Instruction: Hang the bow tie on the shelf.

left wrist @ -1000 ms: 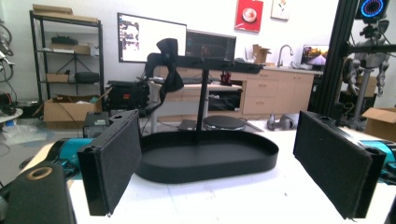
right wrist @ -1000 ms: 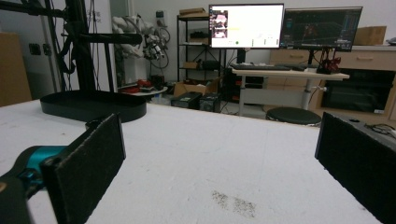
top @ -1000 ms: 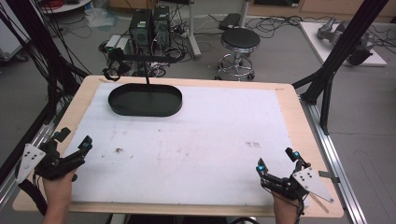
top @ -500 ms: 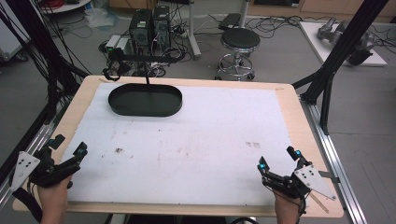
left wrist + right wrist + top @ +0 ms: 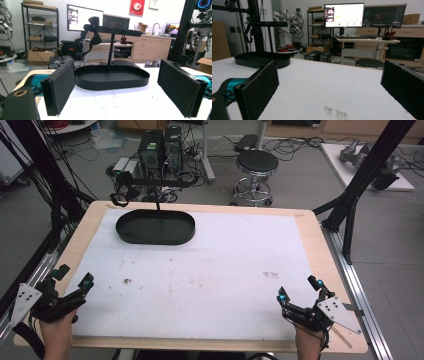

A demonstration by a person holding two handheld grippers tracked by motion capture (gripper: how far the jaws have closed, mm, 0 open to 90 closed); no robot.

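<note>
Left tongs and right tongs held wide open and empty at the bench's near corners, black oval tray far ahead of the left.

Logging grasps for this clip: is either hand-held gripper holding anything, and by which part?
Nothing is held. The left hand-held gripper and the right hand-held gripper both have their jaws spread wide with only bare table between them.

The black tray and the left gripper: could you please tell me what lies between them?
Nothing stands between the left gripper and the black tray; the high view shows only bare white mat with a few dark specks.
</note>
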